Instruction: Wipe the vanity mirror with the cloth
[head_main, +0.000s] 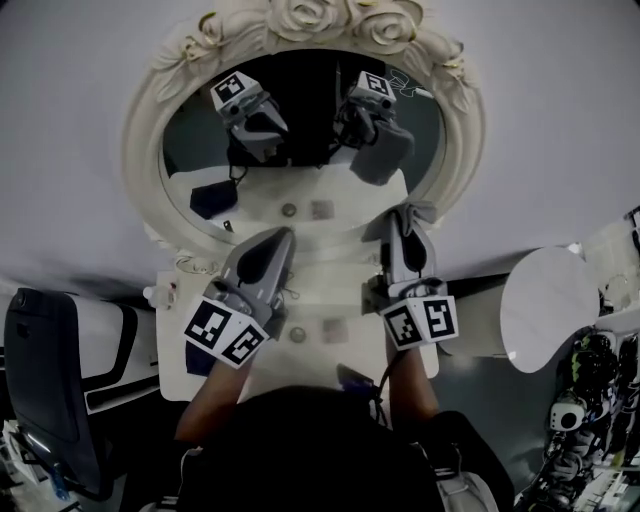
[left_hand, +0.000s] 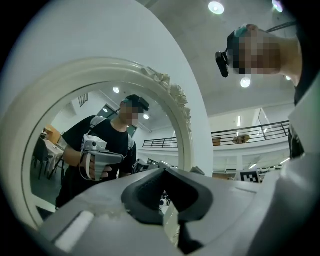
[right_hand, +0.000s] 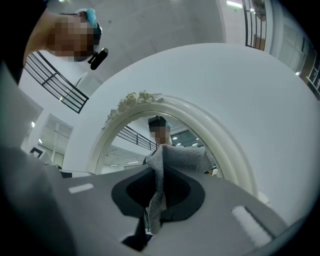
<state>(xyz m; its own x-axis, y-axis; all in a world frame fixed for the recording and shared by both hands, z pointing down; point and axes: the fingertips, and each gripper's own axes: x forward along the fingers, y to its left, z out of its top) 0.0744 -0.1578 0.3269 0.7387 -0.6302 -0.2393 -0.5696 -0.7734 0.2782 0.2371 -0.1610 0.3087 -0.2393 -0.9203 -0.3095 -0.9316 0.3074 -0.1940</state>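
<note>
Here the mirror (head_main: 300, 140) is an oval glass in a thick cream frame (head_main: 140, 150) with moulded roses along its top. It stands upright at the back of a white vanity table (head_main: 330, 295). The glass reflects both grippers, the tabletop and the dark clothing of the person holding them.

The cloth (head_main: 418, 212) is a small grey knitted piece. It is bunched at the tip of the right gripper (head_main: 402, 228), at the lower right of the glass, close to the frame. No view shows whether it touches the glass. In the right gripper view the cloth (right_hand: 175, 157) stands up from between the jaws and spreads out above them. A narrow strip of it hangs down through the slot where the right gripper (right_hand: 159, 185) is clamped on it. Behind it rises the arch of the frame (right_hand: 200, 112).

The left gripper (head_main: 278, 240) points up at the lower middle of the mirror, just beside the right one. Its marker cube faces the head camera. In the left gripper view the jaws of the left gripper (left_hand: 167, 187) are closed together with nothing between them. The mirror (left_hand: 100, 150) fills that view's left side and shows the person's reflection.

Both forearms (head_main: 210, 400) reach forward from the bottom of the head view, over the table. A dark chair (head_main: 50, 360) stands to the left and a round white table (head_main: 550, 305) to the right.
</note>
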